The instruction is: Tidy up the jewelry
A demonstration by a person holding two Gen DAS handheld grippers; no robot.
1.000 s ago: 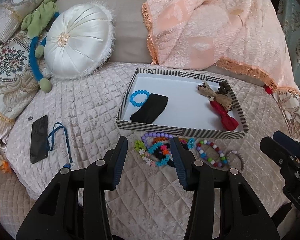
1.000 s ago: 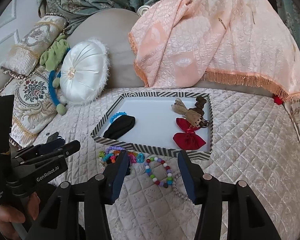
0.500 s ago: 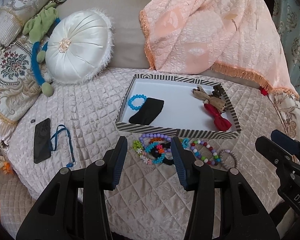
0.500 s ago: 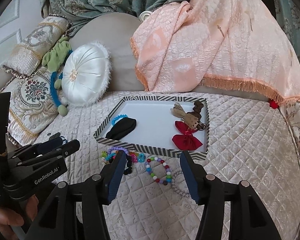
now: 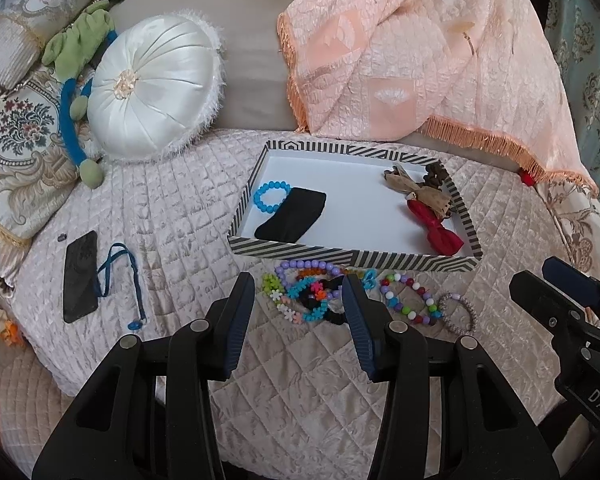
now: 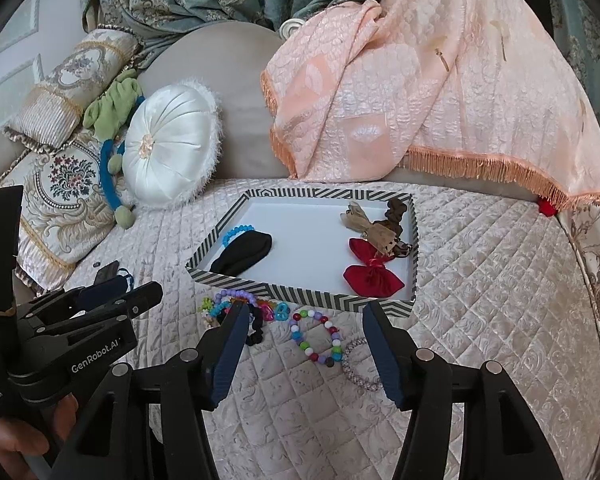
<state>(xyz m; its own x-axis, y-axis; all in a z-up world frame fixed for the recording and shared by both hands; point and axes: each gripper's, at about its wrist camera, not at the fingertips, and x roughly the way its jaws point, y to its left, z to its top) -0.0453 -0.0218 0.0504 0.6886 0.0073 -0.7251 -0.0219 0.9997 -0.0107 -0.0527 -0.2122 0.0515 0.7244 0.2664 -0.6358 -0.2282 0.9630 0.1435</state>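
Both the left gripper [image 5: 298, 316] and right gripper [image 6: 306, 346] hover spread and empty over the loose bracelets [image 5: 312, 292] heaped on the bed just outside the striped tray's [image 5: 352, 258] near edge, seemingly poised for sorting into it.

Both views are lit brightly and evenly by soft daylight. Faint shadows are cast beside the striped tray [image 5: 352, 251] ahead of the grippers. Strong fisheye bending and dark vignetting are seen at the edges; focus is kept sharp throughout.
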